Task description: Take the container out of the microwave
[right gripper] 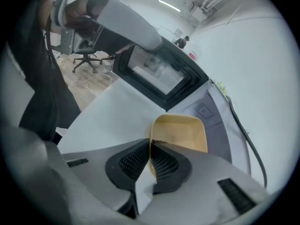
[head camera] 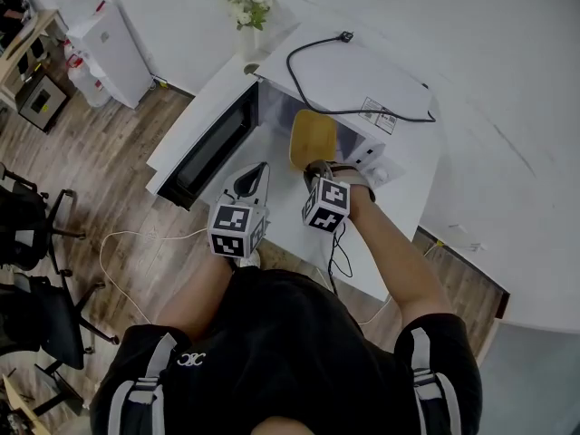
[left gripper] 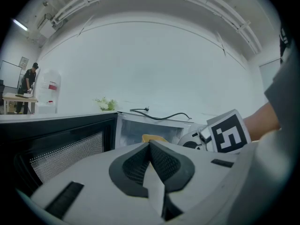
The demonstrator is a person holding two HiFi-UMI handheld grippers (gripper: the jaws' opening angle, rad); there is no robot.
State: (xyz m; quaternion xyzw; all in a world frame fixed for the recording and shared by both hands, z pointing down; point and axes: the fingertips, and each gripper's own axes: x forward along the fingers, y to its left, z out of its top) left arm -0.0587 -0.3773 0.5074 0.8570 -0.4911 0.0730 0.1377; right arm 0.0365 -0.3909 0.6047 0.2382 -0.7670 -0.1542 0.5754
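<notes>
A yellow container [head camera: 313, 139] hangs tilted just in front of the microwave's [head camera: 362, 80] open cavity, above the white table [head camera: 290, 234]. My right gripper [head camera: 317, 172] is shut on its near rim. In the right gripper view the container [right gripper: 180, 132] rises past the right gripper [right gripper: 151, 146], its rim pinched between the pads. The microwave door [head camera: 213, 143] stands swung out to the left. My left gripper [head camera: 254, 179] sits beside the door, shut with nothing in it. In the left gripper view the left gripper [left gripper: 150, 146] points at the cavity [left gripper: 136, 130], where the container [left gripper: 152, 138] peeks over.
A black power cord [head camera: 353, 107] lies coiled on the microwave's top. A vase of flowers [head camera: 247, 16] stands behind it at the table's corner. Office chairs [head camera: 36, 234] and a white cable [head camera: 136, 238] are on the wooden floor to the left.
</notes>
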